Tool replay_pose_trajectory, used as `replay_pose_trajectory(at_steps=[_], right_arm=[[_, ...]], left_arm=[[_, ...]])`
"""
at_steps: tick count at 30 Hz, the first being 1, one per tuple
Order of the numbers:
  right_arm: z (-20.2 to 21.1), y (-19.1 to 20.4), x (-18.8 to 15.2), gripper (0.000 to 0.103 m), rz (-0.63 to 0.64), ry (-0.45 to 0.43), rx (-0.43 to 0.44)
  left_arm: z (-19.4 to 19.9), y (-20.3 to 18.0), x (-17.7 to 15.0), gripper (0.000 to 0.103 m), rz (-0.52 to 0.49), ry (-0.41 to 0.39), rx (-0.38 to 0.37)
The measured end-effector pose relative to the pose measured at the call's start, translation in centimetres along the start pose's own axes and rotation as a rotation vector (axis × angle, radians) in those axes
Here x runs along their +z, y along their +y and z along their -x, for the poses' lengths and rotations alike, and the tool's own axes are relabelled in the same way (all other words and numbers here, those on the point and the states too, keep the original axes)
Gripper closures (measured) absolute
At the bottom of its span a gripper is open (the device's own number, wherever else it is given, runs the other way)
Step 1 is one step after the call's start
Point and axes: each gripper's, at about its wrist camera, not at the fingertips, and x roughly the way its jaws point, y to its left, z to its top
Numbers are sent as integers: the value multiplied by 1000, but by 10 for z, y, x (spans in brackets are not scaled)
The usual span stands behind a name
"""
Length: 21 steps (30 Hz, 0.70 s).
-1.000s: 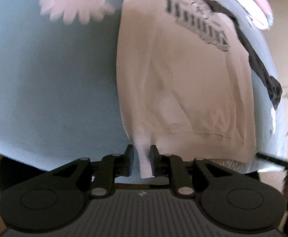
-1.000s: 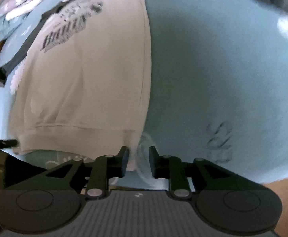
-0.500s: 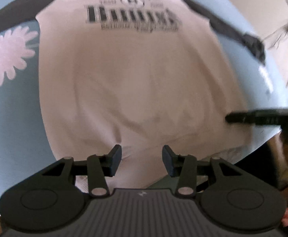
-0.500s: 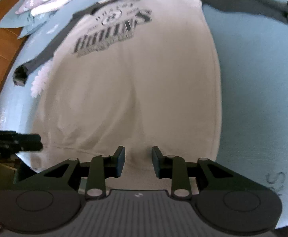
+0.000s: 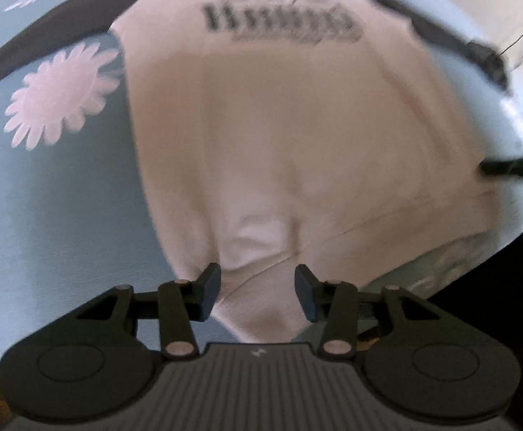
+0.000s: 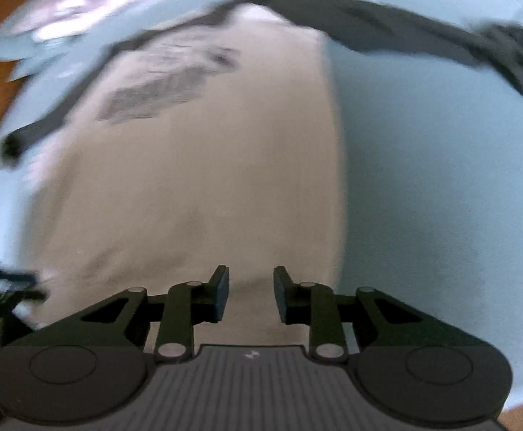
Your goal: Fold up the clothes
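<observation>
The cream sweatshirt (image 5: pixel 297 136) lies flat on the blue bedsheet (image 5: pixel 64 197), ready for folding. Left gripper (image 5: pixel 257 289) and right gripper (image 6: pixel 250 292) hover spread above its hem, pinching nothing.

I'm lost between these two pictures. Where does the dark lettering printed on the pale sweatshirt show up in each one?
Left wrist view: the lettering sits at top centre, blurred, on the sweatshirt.
Right wrist view: the lettering is upper left of centre, smeared and slanting.
Shared landmark: the dark sleeve by the print, which reaches the upper right of the left wrist view and the left side of the right wrist view.
</observation>
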Motion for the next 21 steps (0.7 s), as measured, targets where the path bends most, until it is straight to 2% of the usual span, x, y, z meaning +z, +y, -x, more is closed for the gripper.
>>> replay_pose_trajectory(at_steps=[3,5,10,12,16,21], right_arm=[[1,34,-9,67,153,29,83],[-1,51,-18,67,241,62,101],[0,44,-24,67,225,62,77],[5,40,-28,69,270,57,68],[3,55,-42,70,523,77,51],[-19,71,-46,70,758,133,27]], left_arm=[[8,-22,3,54,-63,-40,-41],[7,-43,1,54,-139,-48,-58],[-3,-98,-9,54,-422,-58,-43],[-8,-111,-9,54,-479,-44,-70],[-11,-130,-10,54,-561,-50,-100],[-10,-141,-15,54,-720,-143,-62]])
